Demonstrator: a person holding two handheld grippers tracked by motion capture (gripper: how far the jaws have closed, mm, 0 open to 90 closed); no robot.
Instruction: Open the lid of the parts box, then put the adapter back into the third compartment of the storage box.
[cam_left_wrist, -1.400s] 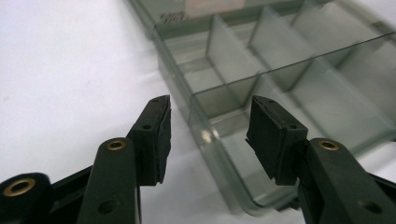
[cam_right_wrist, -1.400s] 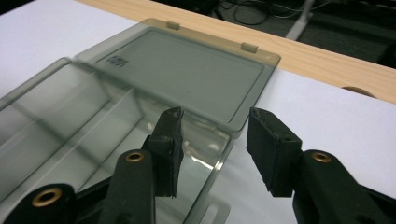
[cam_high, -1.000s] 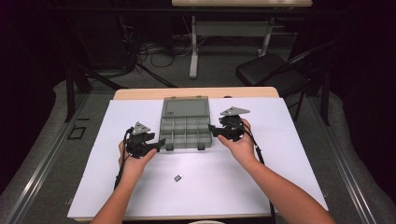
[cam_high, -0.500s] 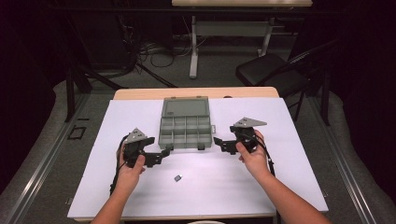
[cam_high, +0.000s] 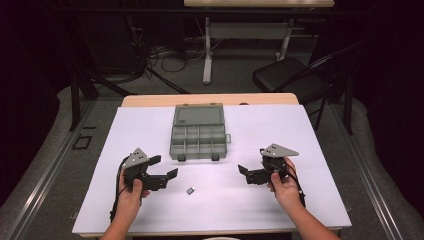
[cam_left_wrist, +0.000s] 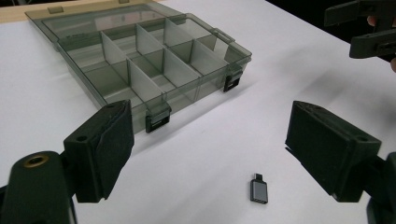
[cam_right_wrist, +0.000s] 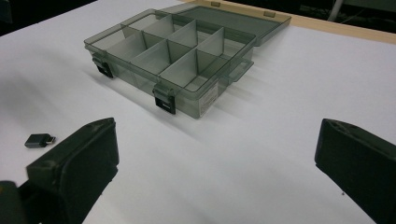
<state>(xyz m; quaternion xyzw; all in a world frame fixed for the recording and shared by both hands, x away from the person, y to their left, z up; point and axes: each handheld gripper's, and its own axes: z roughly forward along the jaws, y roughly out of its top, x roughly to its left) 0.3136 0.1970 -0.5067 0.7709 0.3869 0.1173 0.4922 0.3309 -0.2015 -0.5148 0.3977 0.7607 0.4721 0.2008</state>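
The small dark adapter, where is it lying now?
In the high view the small dark adapter lies on the white table cover, in front of the open compartment box, nearer the left gripper.

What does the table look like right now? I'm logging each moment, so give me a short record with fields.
surface: white table cover
box: grey compartment box, lid open, compartments look empty
small part: dark adapter lying on the cover, in front of the box
left claw: open, holding nothing, just been opening
right claw: open, holding nothing, just been opening
contact: neither claw touches the box or adapter
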